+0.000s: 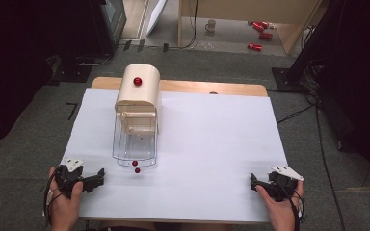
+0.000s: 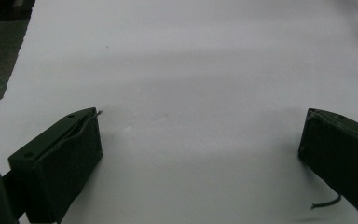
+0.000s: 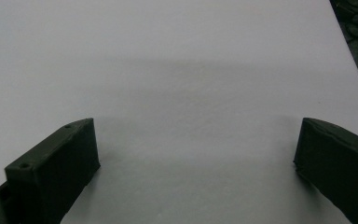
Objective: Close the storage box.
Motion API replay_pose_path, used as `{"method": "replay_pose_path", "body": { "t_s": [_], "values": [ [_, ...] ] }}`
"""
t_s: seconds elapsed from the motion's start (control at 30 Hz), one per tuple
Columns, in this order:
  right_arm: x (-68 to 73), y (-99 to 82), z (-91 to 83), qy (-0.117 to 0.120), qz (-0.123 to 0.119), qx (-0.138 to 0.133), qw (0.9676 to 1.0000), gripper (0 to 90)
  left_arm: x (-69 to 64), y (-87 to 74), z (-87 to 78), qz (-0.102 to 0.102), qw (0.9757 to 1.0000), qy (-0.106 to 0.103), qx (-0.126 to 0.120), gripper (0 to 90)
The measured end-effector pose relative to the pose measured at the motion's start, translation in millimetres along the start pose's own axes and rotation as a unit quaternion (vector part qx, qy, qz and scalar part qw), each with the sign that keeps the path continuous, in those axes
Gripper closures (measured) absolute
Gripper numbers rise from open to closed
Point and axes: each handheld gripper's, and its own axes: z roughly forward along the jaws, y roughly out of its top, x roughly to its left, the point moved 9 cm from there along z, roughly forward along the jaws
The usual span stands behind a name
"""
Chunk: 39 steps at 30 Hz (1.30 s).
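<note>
A cream bread-bin-like box (image 1: pixel 137 96) with a red knob (image 1: pixel 137 81) stands at the table's far left-centre. Its clear lid (image 1: pixel 134 147) hangs open toward me, with a small red knob (image 1: pixel 135 163) at its rim. My left gripper (image 1: pixel 100 177) rests on the white sheet near the front left, jaws wide apart and empty; it points at bare white sheet (image 2: pixel 191 93) in the left gripper view. My right gripper (image 1: pixel 253 183) rests at the front right, also open and empty, with one black finger (image 3: pixel 56 163) at the left of its own view.
The white sheet (image 1: pixel 212 144) covers a wooden table (image 1: pixel 207 87). On the floor beyond lie red cans (image 1: pixel 260 29) and a mug (image 1: pixel 211 25). Dark equipment and cables (image 1: pixel 318 96) stand to the right, and a dark stand (image 1: pixel 77 62) to the left.
</note>
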Motion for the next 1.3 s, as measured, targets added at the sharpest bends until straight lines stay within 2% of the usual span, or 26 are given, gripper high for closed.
{"method": "replay_pose_path", "body": {
  "t_s": [0.1, 0.27, 0.53, 0.57, 0.6, 0.77, 0.83, 0.87, 1.0, 1.03, 1.1, 1.3],
  "values": [
    [5.3, 1.5, -3.2, 0.014, 0.011, -0.003, 0.9998, 0.0, 0.0, 0.0, 0.1, 0.000, 1.0000, 0.000, 0.000, 0.0],
    [11.7, 6.9, -9.7, 0.007, 0.004, -0.012, 0.9999, 0.0, 0.0, 0.0, 0.1, 0.000, 1.0000, 0.000, 0.001, 0.0],
    [38.0, 21.3, -20.0, 0.016, -0.013, -0.017, 0.9996, 0.0, 0.0, -0.1, 0.2, 0.001, 1.0000, 0.000, 0.001, 0.0],
    [38.0, 21.3, -20.0, 0.016, -0.013, -0.017, 0.9996, 0.0, 0.0, -0.1, 0.2, 0.001, 1.0000, 0.000, 0.001, 0.0],
    [45.7, 25.1, -20.5, 0.020, -0.017, -0.019, 0.9995, 0.0, 0.0, -0.1, 0.2, 0.000, 1.0000, 0.000, 0.001, 0.0],
    [66.2, 33.0, -20.5, 0.029, -0.032, -0.020, 0.9989, 0.0, 0.0, -0.1, 0.2, 0.001, 1.0000, 0.000, 0.001, 0.0],
    [70.1, 34.1, -20.4, 0.030, -0.035, -0.020, 0.9987, 0.0, 0.0, -0.1, 0.2, 0.001, 1.0000, 0.000, 0.001, 0.0],
    [77.8, 36.0, -19.7, 0.034, -0.039, -0.020, 0.9984, 0.0, 0.0, -0.1, 0.2, 0.001, 1.0000, 0.000, 0.001, 0.0],
    [92.7, 39.6, -18.3, 0.042, -0.048, -0.020, 0.9978, 0.0, 0.0, -0.1, 0.2, 0.001, 1.0000, 0.000, 0.001, 0.0],
    [92.7, 39.6, -18.3, 0.042, -0.048, -0.020, 0.9978, 0.0, 0.0, -0.1, 0.2, 0.001, 1.0000, 0.000, 0.001, 0.0],
    [102.8, 42.0, -17.5, 0.048, -0.054, -0.019, 0.9972, 0.0, 0.0, 0.0, 0.2, 0.001, 1.0000, 0.000, 0.001, 0.0],
    [118.6, 46.5, -16.4, 0.058, -0.062, -0.022, 0.9961, 0.0, 0.0, -0.1, 0.2, 0.001, 1.0000, 0.000, 0.001, 0.0]
  ]
}}
